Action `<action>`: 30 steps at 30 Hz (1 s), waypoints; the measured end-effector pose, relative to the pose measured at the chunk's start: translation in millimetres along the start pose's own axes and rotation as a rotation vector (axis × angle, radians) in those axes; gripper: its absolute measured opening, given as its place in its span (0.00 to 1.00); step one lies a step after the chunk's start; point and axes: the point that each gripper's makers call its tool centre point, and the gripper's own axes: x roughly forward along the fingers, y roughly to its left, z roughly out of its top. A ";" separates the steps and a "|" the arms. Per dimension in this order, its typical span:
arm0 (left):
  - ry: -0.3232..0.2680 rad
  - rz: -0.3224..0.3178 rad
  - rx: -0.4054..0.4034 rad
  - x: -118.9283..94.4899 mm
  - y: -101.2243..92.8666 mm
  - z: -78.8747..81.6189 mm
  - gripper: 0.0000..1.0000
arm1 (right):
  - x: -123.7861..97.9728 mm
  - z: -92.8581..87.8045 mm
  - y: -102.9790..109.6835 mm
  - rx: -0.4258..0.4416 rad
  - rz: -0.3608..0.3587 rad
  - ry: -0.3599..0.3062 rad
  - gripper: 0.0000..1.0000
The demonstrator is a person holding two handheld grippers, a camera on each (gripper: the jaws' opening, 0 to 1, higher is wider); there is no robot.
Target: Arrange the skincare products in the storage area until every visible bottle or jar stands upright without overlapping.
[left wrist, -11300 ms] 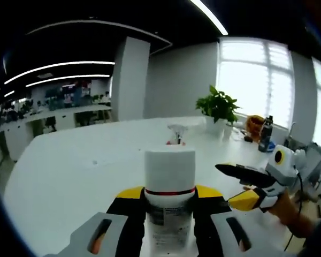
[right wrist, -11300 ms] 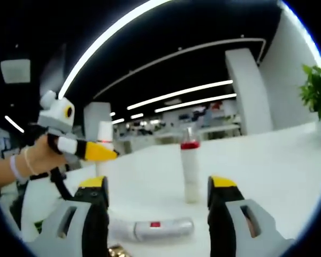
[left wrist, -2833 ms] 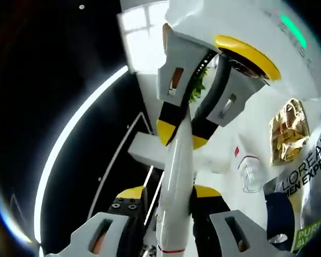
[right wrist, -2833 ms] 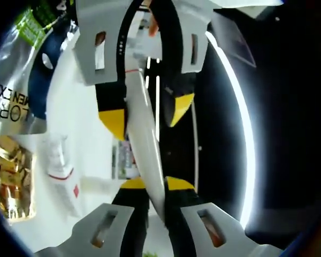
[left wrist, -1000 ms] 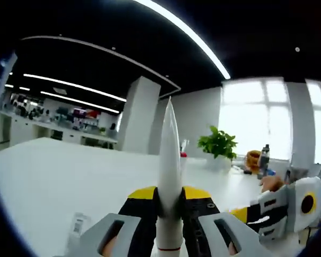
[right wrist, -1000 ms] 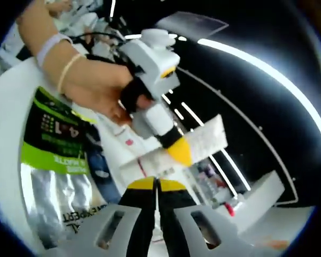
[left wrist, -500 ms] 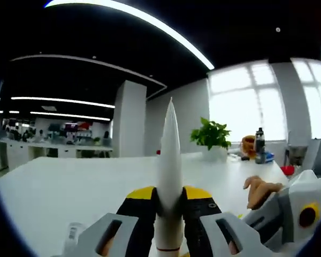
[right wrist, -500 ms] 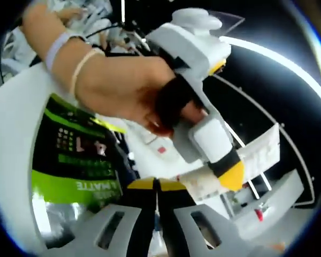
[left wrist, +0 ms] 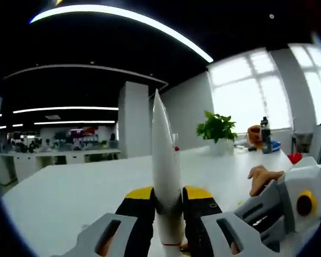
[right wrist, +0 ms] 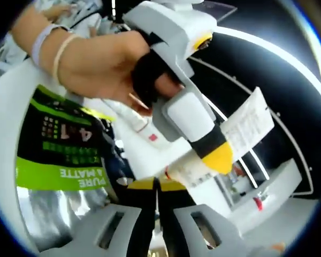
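Between the left gripper [left wrist: 169,199] jaws we see a clamped white tube [left wrist: 164,176], crimped end up; right gripper [right wrist: 156,184] jaws closed.

Big white desk [left wrist: 69,193], runs way back toward the windows. Sitting on it at the far end: a potted plant [left wrist: 216,131], a dark bottle [left wrist: 265,137] next to something orange [left wrist: 254,134], and a small red thing [left wrist: 295,157] near the right edge. A hand [left wrist: 262,179] rests on the desk too.
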 end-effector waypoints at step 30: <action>0.017 0.033 -0.008 4.1 9.5 -3.6 0.39 | 18.5 -10.0 -13.1 0.202 0.000 0.052 0.00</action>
